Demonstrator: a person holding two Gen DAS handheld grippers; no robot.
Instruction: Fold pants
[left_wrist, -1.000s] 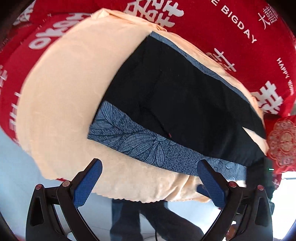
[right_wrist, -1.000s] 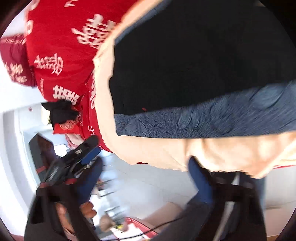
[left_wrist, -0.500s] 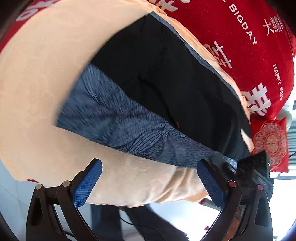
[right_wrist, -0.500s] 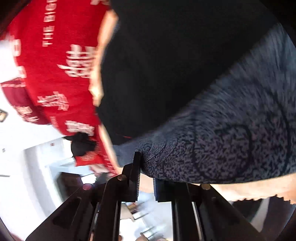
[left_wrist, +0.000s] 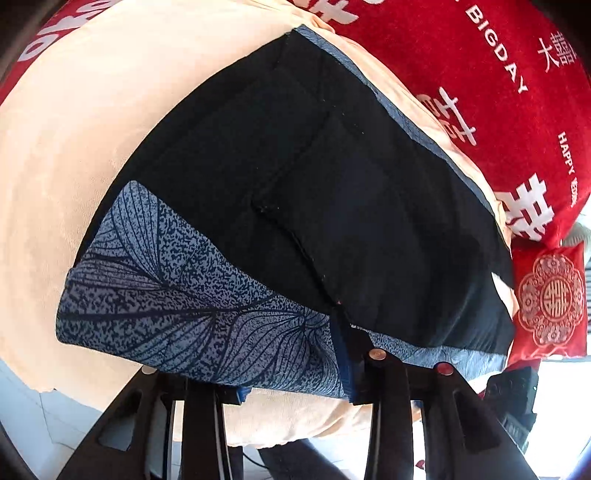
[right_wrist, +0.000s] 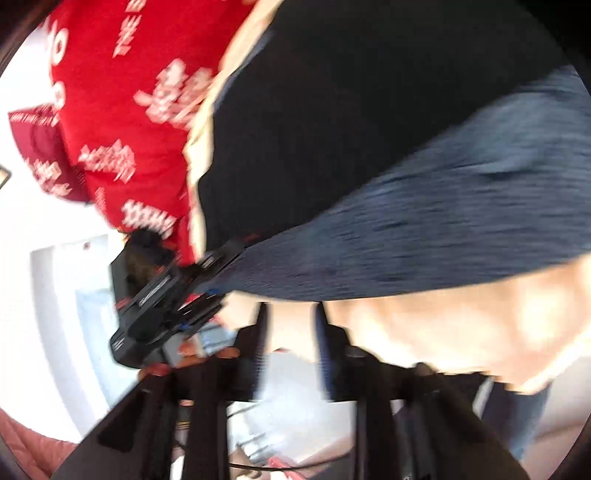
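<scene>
Two layers are spread under the work: a red cloth printed with white characters, and over it a peach sheet on which the pants are laid flat, black with a blue leaf-patterned band along the near edge.

In the left wrist view the left gripper is seen drawn nearly closed on that near patterned edge, which is pinched between its blue pads. In the blurred right wrist view the right gripper is seen just below the same band at the pants' other end; its fingers stand a little apart, and whether cloth is held between them cannot be told.

A fold away from the near side is judged to be the step in hand. It would be done well if both corners were lifted together, the edge kept taut between them, and the peach sheet left out of the pinch.

On the red cloth "BIGDAY" and "HAPPY" can be read, beside large double-happiness characters. A small red cushion with a round emblem lies at the far right.
</scene>
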